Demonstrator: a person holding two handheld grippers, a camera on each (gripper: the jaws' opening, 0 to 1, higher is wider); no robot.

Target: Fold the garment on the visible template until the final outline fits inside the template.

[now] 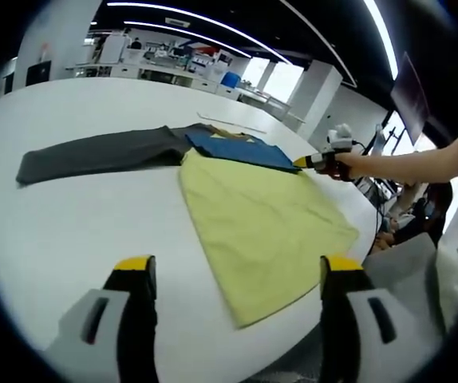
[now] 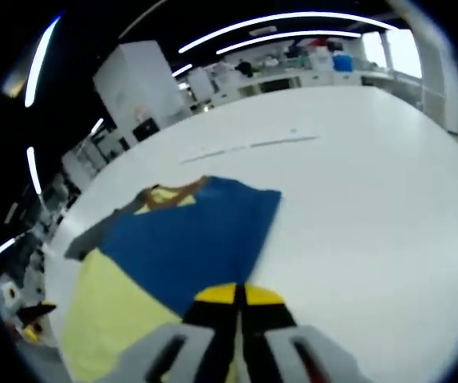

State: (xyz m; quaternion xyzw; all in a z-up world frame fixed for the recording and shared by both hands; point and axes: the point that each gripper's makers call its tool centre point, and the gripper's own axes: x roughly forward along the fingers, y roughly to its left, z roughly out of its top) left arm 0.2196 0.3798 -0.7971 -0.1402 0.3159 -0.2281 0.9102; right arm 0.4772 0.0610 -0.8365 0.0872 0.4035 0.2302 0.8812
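Partway thru: right gripper (image 2: 235, 294) clamps garment (image 1: 269, 223) blue edge, left gripper (image 1: 237, 267) spread empty; grey sleeve (image 1: 101, 153) (w/ no template (image 2: 249, 146) fit yet) unfolded.

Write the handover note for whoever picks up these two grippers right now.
Left gripper: open, holding nothing, above the white table short of the garment.
Right gripper: shut on the blue part of the garment at its near edge, with the yellow part beside it.
Garment: spread flat on the table, grey sleeve stretched out to one side. I cannot make out a template outline.
Done: one fold seems under way.
Left: probably bring the sleeve in and finish folding to a compact outline.
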